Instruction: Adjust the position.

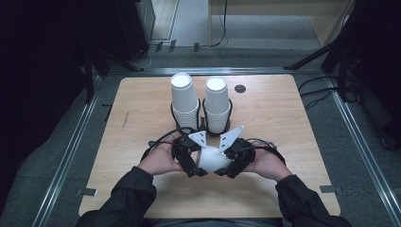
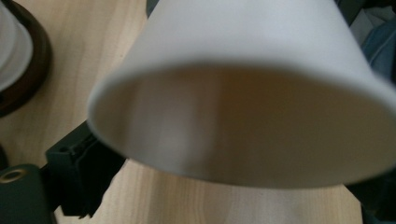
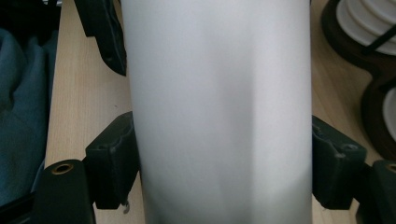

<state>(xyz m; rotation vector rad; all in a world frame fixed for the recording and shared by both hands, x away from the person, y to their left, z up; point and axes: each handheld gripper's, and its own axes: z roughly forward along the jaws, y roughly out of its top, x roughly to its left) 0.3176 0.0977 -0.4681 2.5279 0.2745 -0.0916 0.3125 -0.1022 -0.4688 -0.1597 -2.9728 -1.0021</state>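
- White cup (image 3: 219,112) sits clenched between right gripper (image 1: 235,161) fingers (image 3: 112,158), low over the desk (image 1: 283,123).
- Left gripper (image 1: 189,158) grasps its rim, likely to pull nested cups apart.
- Two cup stacks (image 1: 201,104) wait behind.

Both grippers matte black, blocky plastic bodies. Left gripper (image 1: 204,163) and right gripper (image 1: 218,165) each carry a light grey three-cornered plate on top, small holes near the corners. Black cables loop out from the rear of each body, thin, several strands. Jaw pads: chunky black blocks with moulded ribs and recesses, slightly scuffed. Brass-coloured threaded inserts set in the black mounts at the jaw bases, seen in both gripper views. Person wears dark long sleeves (image 1: 137,191), loose fabric, creased at the forearms, cuffs ending at the wrists.
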